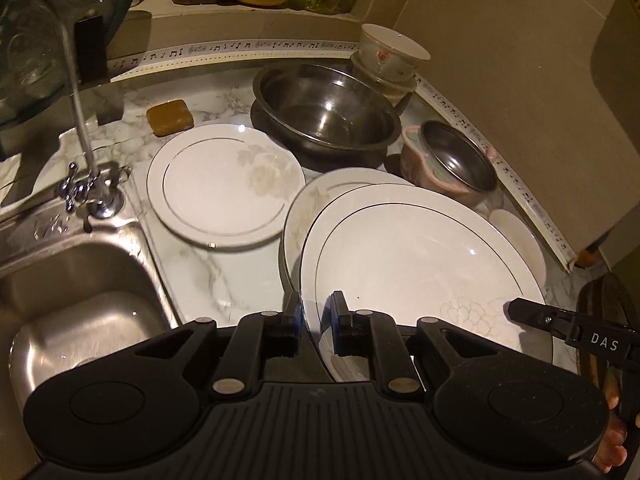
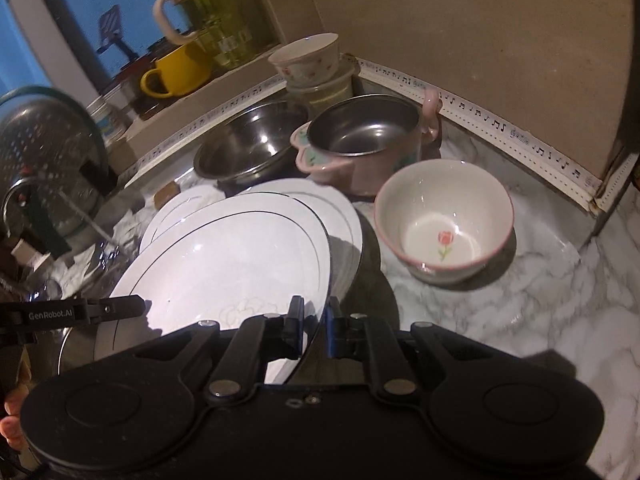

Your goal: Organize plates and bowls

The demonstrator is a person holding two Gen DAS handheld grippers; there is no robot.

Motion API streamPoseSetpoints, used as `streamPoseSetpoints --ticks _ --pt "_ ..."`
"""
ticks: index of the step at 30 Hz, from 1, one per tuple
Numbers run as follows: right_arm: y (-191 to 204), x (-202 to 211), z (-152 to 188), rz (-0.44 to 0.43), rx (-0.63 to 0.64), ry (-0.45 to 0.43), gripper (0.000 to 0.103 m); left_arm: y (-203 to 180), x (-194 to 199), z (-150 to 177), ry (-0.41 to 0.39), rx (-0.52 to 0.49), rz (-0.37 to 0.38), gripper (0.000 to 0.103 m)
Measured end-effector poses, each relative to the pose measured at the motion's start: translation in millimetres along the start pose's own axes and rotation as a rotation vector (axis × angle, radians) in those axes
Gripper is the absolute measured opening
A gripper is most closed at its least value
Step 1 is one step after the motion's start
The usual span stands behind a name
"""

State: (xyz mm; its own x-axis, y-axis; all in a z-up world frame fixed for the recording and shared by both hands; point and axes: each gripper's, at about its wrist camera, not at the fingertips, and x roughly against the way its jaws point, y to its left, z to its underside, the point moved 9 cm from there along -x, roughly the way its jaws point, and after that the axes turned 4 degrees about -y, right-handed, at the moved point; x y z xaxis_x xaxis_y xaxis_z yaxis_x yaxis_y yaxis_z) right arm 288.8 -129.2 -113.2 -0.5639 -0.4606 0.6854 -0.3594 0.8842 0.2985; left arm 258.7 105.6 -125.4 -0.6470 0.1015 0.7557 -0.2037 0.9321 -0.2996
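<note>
A large white oval plate point(image 1: 416, 256) with a thin dark rim line is held between both grippers above the marble counter. My left gripper point(image 1: 316, 308) is shut on its left edge. My right gripper point(image 2: 314, 314) is shut on its right edge point(image 2: 240, 256); its finger tip also shows in the left wrist view point(image 1: 524, 308). Another white plate point(image 1: 320, 196) lies under it. A round white plate point(image 1: 224, 184) lies to the left. A white bowl with a rose point(image 2: 444, 220) stands on the right.
A large steel bowl point(image 1: 328, 108) and a pink-handled steel pot point(image 1: 452, 160) stand behind the plates. Stacked white bowls point(image 1: 388, 56) sit in the corner. A steel sink point(image 1: 76, 300) with a tap point(image 1: 80, 128) lies left. A brown sponge point(image 1: 170, 117) lies on the counter.
</note>
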Motion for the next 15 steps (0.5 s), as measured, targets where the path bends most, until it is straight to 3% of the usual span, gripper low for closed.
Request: streamPoseSetpoints --ticks 15 --pt "-10.4 -50.8 -23.6 0.021 -0.026 0.035 0.011 6.3 -51.9 -24.3 0.032 -0.051 -0.049 0.014"
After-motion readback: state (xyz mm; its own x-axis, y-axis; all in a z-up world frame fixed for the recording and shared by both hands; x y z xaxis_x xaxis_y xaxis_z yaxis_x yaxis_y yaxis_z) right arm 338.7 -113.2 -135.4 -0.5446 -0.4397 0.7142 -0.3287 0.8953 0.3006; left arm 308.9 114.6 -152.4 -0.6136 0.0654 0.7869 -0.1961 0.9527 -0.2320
